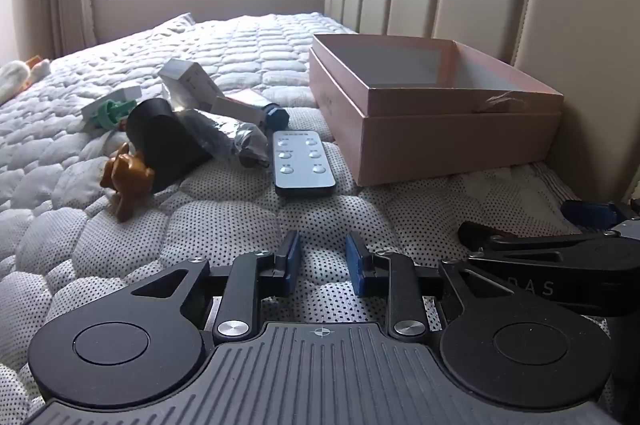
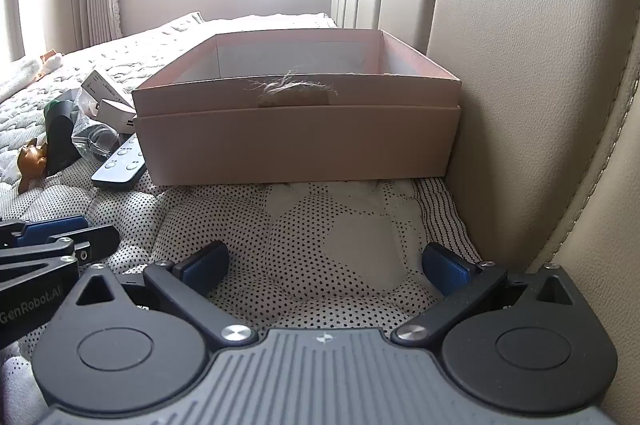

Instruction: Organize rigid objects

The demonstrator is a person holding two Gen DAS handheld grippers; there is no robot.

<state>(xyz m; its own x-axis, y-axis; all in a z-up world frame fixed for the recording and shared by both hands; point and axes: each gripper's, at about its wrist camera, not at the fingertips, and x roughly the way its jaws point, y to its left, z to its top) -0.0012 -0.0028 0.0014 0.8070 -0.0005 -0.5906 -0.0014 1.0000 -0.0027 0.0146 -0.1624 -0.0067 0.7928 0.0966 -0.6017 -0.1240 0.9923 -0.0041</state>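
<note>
Nothing looks sorted yet: the pink box [image 1: 436, 129] appears empty, the remote [image 1: 302, 163] and clutter pile [image 1: 192, 117] lie at ten o'clock, and left claw [image 1: 322, 261] and right claw [image 2: 326, 267] gape, holding nothing.

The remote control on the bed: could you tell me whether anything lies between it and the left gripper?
Nothing visible does. Only bare quilted mattress separates the open left gripper from the remote control. The foil-wrapped item and brown figurine lie to its left, the pink box to its right.
</note>
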